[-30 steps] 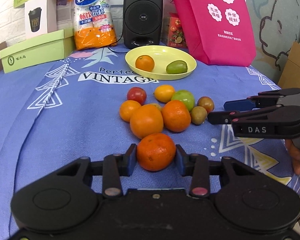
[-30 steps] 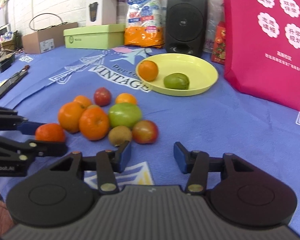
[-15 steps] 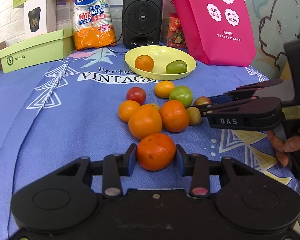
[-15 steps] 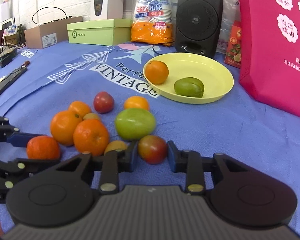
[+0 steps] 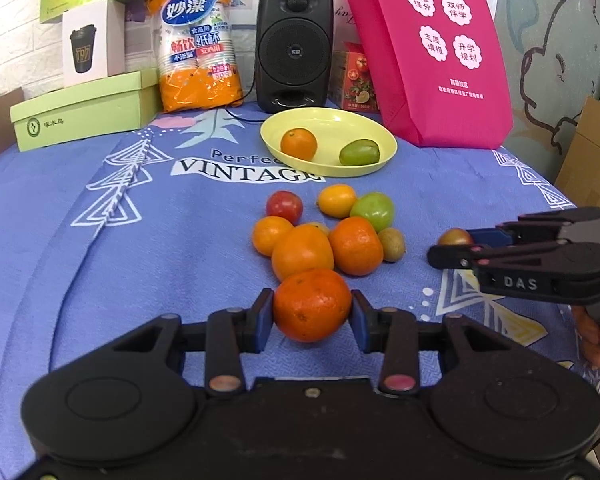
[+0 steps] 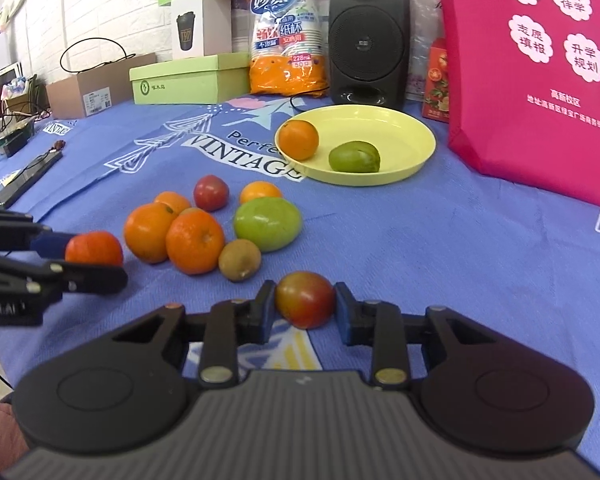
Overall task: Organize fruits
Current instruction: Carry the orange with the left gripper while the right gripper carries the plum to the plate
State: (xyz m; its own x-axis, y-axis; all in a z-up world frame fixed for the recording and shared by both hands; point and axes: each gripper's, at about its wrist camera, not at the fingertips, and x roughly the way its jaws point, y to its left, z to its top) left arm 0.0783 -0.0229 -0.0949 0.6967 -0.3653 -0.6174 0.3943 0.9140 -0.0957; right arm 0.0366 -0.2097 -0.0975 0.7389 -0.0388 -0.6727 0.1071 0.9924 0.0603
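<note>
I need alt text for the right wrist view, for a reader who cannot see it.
The right tool grips a red-green fruit above a blue tablecloth. Behind it lie loose oranges and a green fruit, and a yellow plate holds two more fruits; at left, the left tool holds an orange.

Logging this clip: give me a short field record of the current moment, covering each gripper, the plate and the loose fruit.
left gripper: shut on dark orange mandarin, near the loose pile
right gripper: shut on red-green plum-like fruit, apart from the pile
round yellow plate: holds small orange citrus and green oval fruit
loose pile on blue printed tablecloth: several oranges, large green apple-like fruit, brown kiwi, small red tomato-like fruit
progress: two fruits plated, two gripped
</note>
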